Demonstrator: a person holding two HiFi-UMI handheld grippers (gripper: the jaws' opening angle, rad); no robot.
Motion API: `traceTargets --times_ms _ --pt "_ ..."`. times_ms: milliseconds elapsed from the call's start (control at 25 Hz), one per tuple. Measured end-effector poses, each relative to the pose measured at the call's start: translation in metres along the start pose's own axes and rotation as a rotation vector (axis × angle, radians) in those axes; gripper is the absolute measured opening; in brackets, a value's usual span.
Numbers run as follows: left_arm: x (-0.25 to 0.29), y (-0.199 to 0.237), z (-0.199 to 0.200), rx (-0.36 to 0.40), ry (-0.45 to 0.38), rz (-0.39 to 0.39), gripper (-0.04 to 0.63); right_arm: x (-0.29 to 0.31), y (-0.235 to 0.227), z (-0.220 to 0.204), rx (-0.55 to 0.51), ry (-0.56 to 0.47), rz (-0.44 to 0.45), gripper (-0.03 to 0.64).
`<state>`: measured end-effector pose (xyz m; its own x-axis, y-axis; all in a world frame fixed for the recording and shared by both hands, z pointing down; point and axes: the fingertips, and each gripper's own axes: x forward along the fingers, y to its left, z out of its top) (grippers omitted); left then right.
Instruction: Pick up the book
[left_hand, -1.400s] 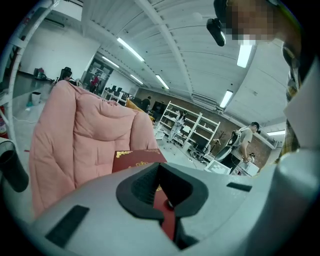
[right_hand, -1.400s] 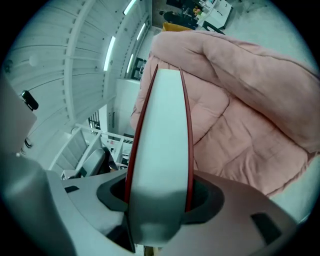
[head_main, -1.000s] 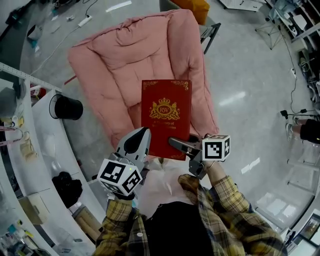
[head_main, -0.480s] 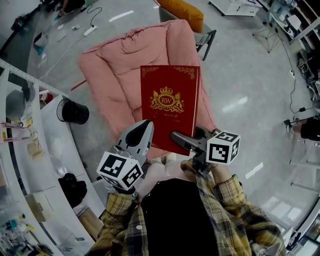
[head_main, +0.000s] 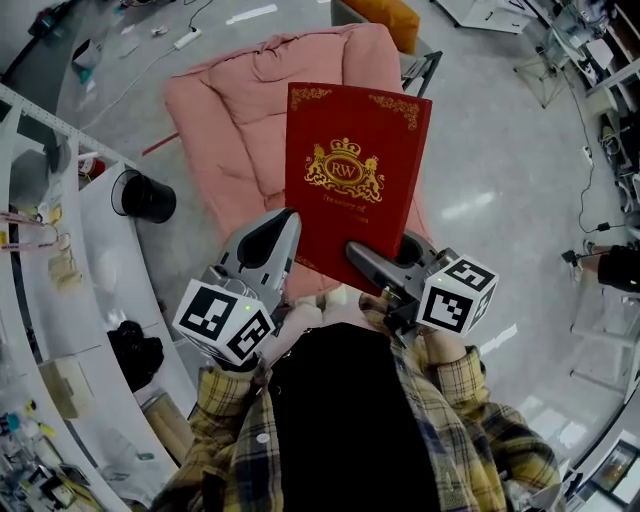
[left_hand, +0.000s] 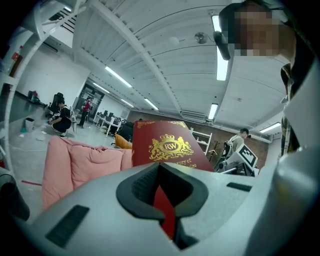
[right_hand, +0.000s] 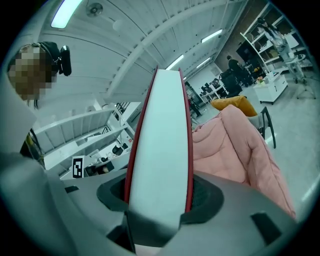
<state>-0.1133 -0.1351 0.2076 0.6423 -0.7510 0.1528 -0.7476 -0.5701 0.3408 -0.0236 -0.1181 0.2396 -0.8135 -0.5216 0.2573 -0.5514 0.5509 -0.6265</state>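
- Head view: the book is hanging above the pink quilt, with the left tongs and right tongs gripping its near edge.
- Left gripper view: the left tongs are clamping its red cover (crest facing up).
- Right gripper view: the right tongs are clamping across its white pages.

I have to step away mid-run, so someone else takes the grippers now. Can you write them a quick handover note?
Left gripper: shut on the book at its near left corner.
Right gripper: shut on the near edge, across the book's full thickness.
Book: closed, red cover up, held in the air over the pink cushion.
Done: the book looks picked up.
Left: probably nothing but holding both grips firm.
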Motion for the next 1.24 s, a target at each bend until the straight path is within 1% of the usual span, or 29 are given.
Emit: traceTargets --times_ms 400,920,1240 --pt "-0.003 0.003 -0.001 -0.004 0.002 -0.002 0.003 0.006 0.006 -0.001 -0.004 0.012 0.008 0.258" --pt "-0.001 -0.012 -0.005 0.003 0.006 -0.012 0.003 -0.007 0.005 -0.005 0.004 0.015 0.012 0.258" --pt "-0.005 -0.014 -0.008 0.000 0.004 -0.001 0.003 -0.011 0.007 -0.007 0.010 0.005 0.014 0.258"
